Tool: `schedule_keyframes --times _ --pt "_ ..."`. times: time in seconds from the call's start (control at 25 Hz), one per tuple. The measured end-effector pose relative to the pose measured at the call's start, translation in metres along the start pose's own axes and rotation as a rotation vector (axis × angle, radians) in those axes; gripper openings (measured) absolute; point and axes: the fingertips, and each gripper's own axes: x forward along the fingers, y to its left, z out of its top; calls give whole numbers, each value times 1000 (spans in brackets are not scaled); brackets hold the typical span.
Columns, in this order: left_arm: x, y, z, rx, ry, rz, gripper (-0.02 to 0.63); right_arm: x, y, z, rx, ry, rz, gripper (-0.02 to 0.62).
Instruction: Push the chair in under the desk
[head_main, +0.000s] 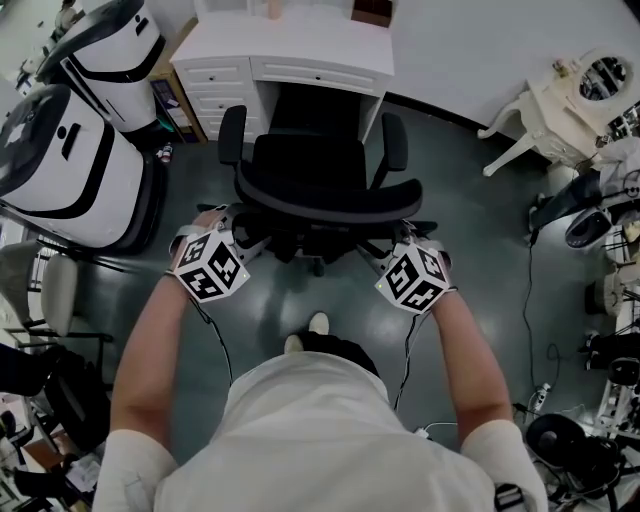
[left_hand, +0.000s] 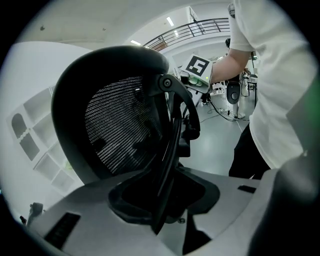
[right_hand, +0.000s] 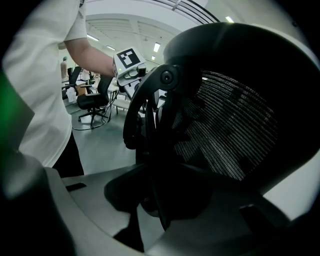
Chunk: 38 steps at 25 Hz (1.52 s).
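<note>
The left gripper (left_hand: 165, 192) and right gripper (right_hand: 160, 192) each pinch a side edge of the mesh back of the chair (head_main: 318, 175), which stands just before the desk (head_main: 300, 45), seat facing its kneehole

White machines (head_main: 62, 165), ornate white table (head_main: 548, 104)

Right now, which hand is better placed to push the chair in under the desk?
Neither alone. The left tongs and right tongs each grip one side of the backrest symmetrically, and the chair faces the desk opening squarely. I'd push with both, evenly.
</note>
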Motion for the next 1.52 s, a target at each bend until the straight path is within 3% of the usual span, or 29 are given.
schedule_keyframes --times 0.8,1.52 --pt "25 67 -14 30 -13 17 149 38 -55 8 17 -2 -21 114" --pt "43 131 -34 59 -33 -26 143 78 -105 21 79 20 -34 114"
